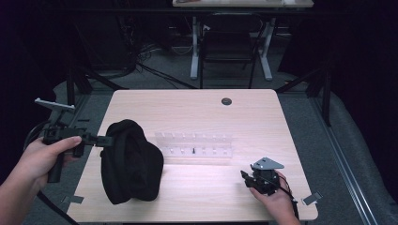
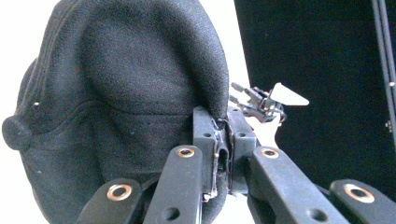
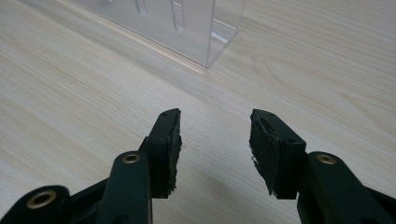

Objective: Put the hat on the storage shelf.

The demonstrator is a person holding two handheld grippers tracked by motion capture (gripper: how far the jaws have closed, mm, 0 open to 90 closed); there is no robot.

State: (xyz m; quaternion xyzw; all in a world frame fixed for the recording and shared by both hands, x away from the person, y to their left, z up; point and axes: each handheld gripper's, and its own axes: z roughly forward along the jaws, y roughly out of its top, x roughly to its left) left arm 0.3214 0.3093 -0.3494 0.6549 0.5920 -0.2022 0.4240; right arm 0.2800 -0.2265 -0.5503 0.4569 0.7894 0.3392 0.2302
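A black cloth cap (image 1: pixel 130 161) hangs on the left part of the table, its lower end on the wood. My left gripper (image 1: pixel 107 140) is shut on the cap's edge from the left. In the left gripper view the cap (image 2: pixel 126 107) shows its top button, and the jaws pinch its rim at the left gripper (image 2: pixel 222 140). A clear plastic rack (image 1: pixel 195 144) lies at the table's middle. My right gripper (image 1: pixel 245 177) rests near the front right, open. In the right gripper view the right gripper (image 3: pixel 215 144) holds nothing, and the rack's corner (image 3: pixel 187 28) lies ahead.
The wooden table (image 1: pixel 197 110) has a round cable port (image 1: pixel 226 101) near its far edge. Bits of tape (image 1: pixel 311 198) mark the front corners. A dark chair (image 1: pixel 228 44) and a white desk frame (image 1: pixel 195 47) stand beyond the table.
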